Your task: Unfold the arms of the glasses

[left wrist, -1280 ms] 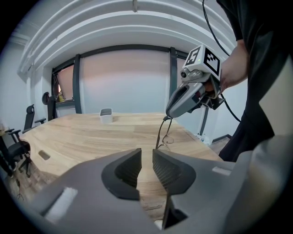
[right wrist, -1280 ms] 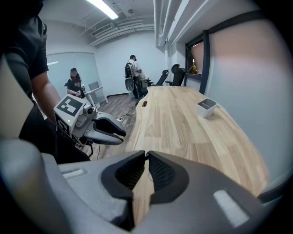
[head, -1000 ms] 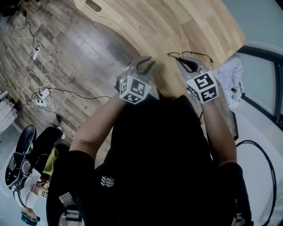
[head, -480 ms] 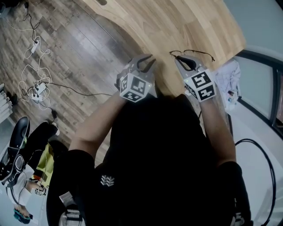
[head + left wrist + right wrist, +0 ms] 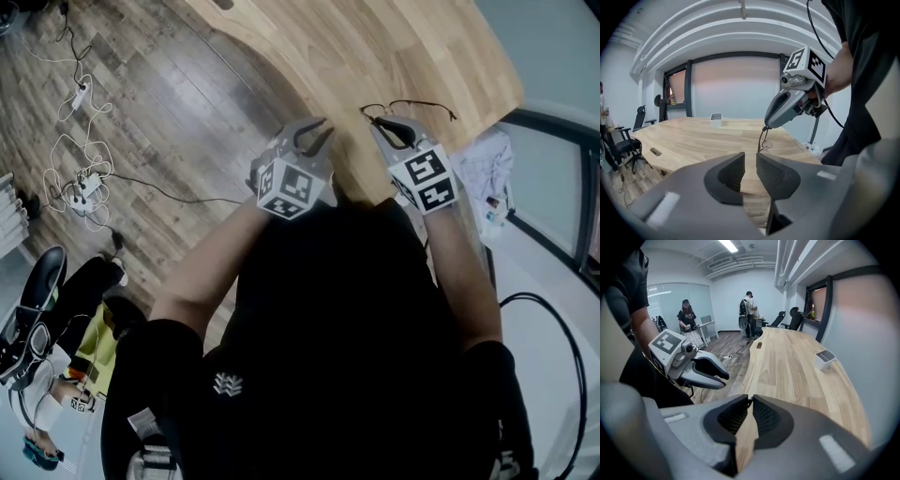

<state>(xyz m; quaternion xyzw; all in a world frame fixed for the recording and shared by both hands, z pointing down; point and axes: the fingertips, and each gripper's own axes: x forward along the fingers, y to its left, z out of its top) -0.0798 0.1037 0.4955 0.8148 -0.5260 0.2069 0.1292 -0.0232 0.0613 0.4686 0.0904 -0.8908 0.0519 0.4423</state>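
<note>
Thin dark wire glasses (image 5: 412,106) hang over the wooden table (image 5: 394,47) near its right end. My right gripper (image 5: 386,122) is shut on them at its tips. In the left gripper view the glasses (image 5: 764,141) dangle below the tip of the right gripper (image 5: 766,125), just above the tabletop. In the right gripper view the pads of the right gripper (image 5: 750,401) meet at the tips, and the glasses are hidden there. My left gripper (image 5: 314,139) is open and holds nothing, a short way left of the glasses at the table's near edge; its pads (image 5: 736,168) stand a narrow gap apart.
A small white container (image 5: 716,119) stands far down the table. Cables and a power strip (image 5: 84,187) lie on the wood floor to the left. Office chairs (image 5: 621,145) stand by the table. Two people (image 5: 686,317) are at the room's far end.
</note>
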